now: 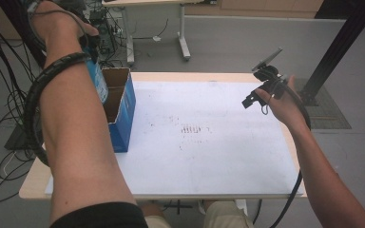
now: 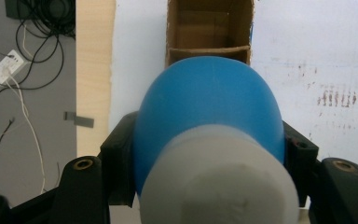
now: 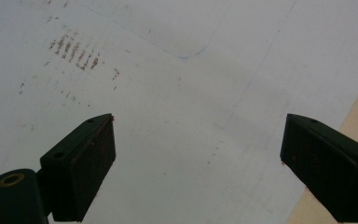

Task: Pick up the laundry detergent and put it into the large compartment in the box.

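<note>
A blue bottle (image 2: 205,102) with a white cap (image 2: 219,182) is clamped between the black jaws of my left gripper (image 2: 207,144), cap toward the camera. It hangs over the open top of a blue cardboard box (image 2: 209,48) with brown compartments inside. From the high view the bottle (image 1: 98,81) hangs just above the box (image 1: 125,111) at the table's left, and a hand covers most of the left gripper (image 1: 91,45). My right gripper (image 3: 198,154) stands open with nothing between its fingers, held above the white sheet (image 3: 191,70) near the table's right edge (image 1: 259,89).
A white sheet (image 1: 204,142) with brownish marks (image 1: 191,129) covers the wooden table (image 1: 33,185). Cables and a power strip (image 2: 2,70) lie on the floor to the left. A desk's legs (image 1: 184,45) stand behind the table, and a black post (image 1: 342,42) rises at the right.
</note>
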### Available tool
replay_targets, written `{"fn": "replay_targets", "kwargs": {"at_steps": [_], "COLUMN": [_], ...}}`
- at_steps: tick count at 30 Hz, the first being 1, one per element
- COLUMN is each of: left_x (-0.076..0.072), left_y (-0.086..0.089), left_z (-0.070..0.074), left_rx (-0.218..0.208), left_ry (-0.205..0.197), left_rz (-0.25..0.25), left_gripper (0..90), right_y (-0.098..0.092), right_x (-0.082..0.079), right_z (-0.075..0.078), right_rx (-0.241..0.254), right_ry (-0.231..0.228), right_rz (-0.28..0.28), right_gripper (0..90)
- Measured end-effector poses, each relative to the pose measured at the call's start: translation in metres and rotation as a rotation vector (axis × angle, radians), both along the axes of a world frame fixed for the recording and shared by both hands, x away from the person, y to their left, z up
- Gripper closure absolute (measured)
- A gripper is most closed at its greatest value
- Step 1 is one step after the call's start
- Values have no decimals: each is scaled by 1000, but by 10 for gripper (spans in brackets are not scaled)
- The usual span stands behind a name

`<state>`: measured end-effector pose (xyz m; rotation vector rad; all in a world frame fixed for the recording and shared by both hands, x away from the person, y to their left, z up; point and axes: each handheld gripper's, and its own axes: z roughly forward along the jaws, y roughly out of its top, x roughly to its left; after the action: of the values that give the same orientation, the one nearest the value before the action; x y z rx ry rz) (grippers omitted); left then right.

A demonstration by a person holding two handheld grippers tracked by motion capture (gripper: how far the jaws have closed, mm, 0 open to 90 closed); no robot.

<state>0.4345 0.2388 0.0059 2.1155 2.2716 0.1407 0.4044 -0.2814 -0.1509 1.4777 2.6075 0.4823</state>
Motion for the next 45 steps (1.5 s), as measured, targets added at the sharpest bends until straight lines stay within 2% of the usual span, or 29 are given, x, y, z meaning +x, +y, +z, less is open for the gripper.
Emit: {"fn": "replay_targets", "kwargs": {"at_steps": [10,23,27,36,41,45], "left_x": [3,3,2,-2,-1,0], "left_y": [1,-1,-1,-3,-6,-6], "left_z": [-31,-93,-107,-130,-141,-149], "left_rx": [-6,-19,-16,-12,0,-10], "left_ry": [17,37,35,21,30,35], "left_rz": [-27,-31,-33,-35,-45,-43], "left_gripper": [379,378,379,378,378,378], "right_y": [4,11,12,13,12,10], "right_x": [-1,-2,-1,0,0,0], "right_z": [-1,-4,-5,-9,-11,-11], "right_rx": [-4,-11,-14,-9,-10,-12], "right_ry": [-2,3,8,17,20,18], "right_rz": [4,15,13,13,11,6], "right_gripper": [104,104,104,104,104,104]}}
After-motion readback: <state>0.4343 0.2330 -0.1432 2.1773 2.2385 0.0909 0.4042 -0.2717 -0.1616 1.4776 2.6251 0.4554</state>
